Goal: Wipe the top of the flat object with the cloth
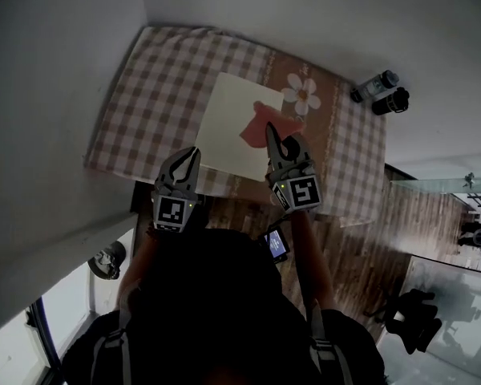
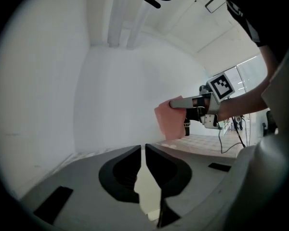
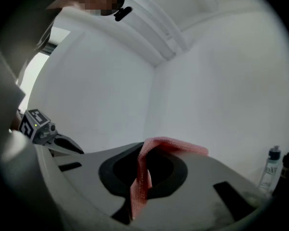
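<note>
**A:** While the right gripper (image 1: 269,131) hangs over the table (image 1: 156,95), what is it carrying?

**B:** A pink cloth (image 1: 260,123). The jaws are clenched on it. In the right gripper view a fold of it runs up between them and flops over to the right.

**A:** And where is the cloth relative to the thing being wiped?

**B:** From the head view it lies over the right edge of the board (image 1: 224,127), towards the far end. The board is a pale cream sheet lying flat on the table's checked cover. From the left gripper view the cloth hangs down from the jaws as a loose flap. I cannot tell whether its lower edge touches the board.

**A:** The left gripper (image 1: 194,152)?

**B:** Clenched and empty. Its own view shows the two tips drawn together with only a sliver of light between them, and nothing in that sliver. It sits at the near left corner of the board, well apart from the cloth.

**A:** How do the two grippers stand?

**B:** Side by side, both pointing away from the person towards the far wall, each with its marker cube facing up.

**A:** Anything else on the table?

**B:** A white flower (image 1: 302,93) printed on the cover, just right of the board's far corner. Past the table's far right corner stand two bottles, a clear one (image 1: 377,84) and a dark one (image 1: 393,101), close together.
</note>
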The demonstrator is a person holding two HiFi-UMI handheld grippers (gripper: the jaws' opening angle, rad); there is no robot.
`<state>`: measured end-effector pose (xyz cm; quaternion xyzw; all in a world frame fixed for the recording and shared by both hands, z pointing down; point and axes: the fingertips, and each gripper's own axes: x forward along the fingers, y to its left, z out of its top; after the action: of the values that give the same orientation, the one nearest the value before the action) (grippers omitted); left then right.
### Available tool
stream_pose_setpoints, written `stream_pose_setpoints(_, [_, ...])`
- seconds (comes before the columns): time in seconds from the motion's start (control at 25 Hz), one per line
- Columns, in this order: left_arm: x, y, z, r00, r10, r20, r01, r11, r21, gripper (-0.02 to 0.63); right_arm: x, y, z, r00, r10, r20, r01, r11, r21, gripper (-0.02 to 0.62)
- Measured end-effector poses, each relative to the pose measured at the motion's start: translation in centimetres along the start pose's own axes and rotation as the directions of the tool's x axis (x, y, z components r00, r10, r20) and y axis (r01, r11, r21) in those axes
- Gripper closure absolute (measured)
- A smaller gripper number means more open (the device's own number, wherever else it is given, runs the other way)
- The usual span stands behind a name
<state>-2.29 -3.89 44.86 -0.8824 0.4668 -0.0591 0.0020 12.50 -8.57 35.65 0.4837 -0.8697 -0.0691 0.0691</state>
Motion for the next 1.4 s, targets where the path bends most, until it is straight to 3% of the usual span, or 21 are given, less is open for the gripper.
stream_pose_setpoints(0.08, [0.7, 1.0, -1.2, 0.999, -0.043, -0.028, 0.043, 0.999, -0.001, 0.532, 2.1, -0.1, -0.4, 0.998, 0.041, -0.039, -0.044, 0.997, -0.061, 0.586])
stream_pose_setpoints(0.2, [1.9, 2.4, -3.2, 0.995, -0.08, -0.06, 0.08, 0.997, -0.004, 0.532, 5.3, -1.1, -1.2, 0.995, 0.062, -0.079, -0.072, 0.99, -0.125, 0.586])
stream_pose_setpoints(0.32, [2.4, 2.4, -5.1, 0.988, -0.122, -0.095, 0.122, 0.992, 0.003, 0.527, 7.9, -2.5, -2.4, 0.993, 0.088, -0.081, -0.098, 0.986, -0.134, 0.586])
stream_pose_setpoints(0.4, [2.8, 2.1, -5.8, 0.983, -0.156, -0.102, 0.157, 0.987, 0.01, 0.453, 9.9, -3.6, -3.2, 0.992, 0.103, -0.075, -0.113, 0.984, -0.141, 0.586])
stream_pose_setpoints(0.44, [3.0, 2.1, -6.1, 0.981, -0.164, -0.105, 0.166, 0.986, 0.008, 0.453, 10.9, -4.1, -3.6, 0.991, 0.106, -0.076, -0.116, 0.983, -0.144, 0.586])
stream_pose_setpoints(0.6, [3.0, 1.7, -8.1, 0.973, -0.178, -0.147, 0.18, 0.984, 0.001, 0.449, 14.4, -5.1, -5.8, 0.99, 0.11, -0.091, -0.124, 0.978, -0.17, 0.586])
stream_pose_setpoints(0.68, [2.7, 1.1, -8.8, 0.966, -0.189, -0.177, 0.191, 0.982, -0.002, 0.396, 15.8, -5.4, -7.0, 0.99, 0.105, -0.091, -0.121, 0.972, -0.2, 0.586])
stream_pose_setpoints(0.84, [2.3, 0.9, -9.7, 0.962, -0.173, -0.211, 0.175, 0.985, -0.009, 0.387, 18.7, -6.2, -9.9, 0.991, 0.063, -0.116, -0.088, 0.971, -0.221, 0.586])
stream_pose_setpoints(1.0, [2.4, 0.2, -10.7, 0.957, -0.167, -0.237, 0.166, 0.986, -0.023, 0.385, 21.6, -5.9, -11.8, 0.981, 0.101, -0.166, -0.142, 0.954, -0.262, 0.586])
stream_pose_setpoints(1.08, [2.5, -0.5, -11.3, 0.95, -0.184, -0.25, 0.183, 0.983, -0.03, 0.373, 23.3, -5.7, -12.9, 0.967, 0.131, -0.219, -0.19, 0.942, -0.276, 0.586])
stream_pose_setpoints(1.12, [2.6, -0.9, -11.6, 0.945, -0.198, -0.259, 0.196, 0.98, -0.035, 0.337, 24.0, -5.6, -13.7, 0.954, 0.153, -0.258, -0.22, 0.942, -0.254, 0.586])
stream_pose_setpoints(1.28, [2.7, -1.8, -12.5, 0.932, -0.224, -0.284, 0.223, 0.974, -0.038, 0.331, 25.7, -4.5, -17.2, 0.879, 0.273, -0.39, -0.33, 0.94, -0.086, 0.586])
stream_pose_setpoints(1.4, [2.8, -1.8, -12.9, 0.927, -0.24, -0.289, 0.235, 0.971, -0.051, 0.331, 25.9, -3.8, -19.3, 0.844, 0.298, -0.447, -0.354, 0.934, -0.046, 0.586])
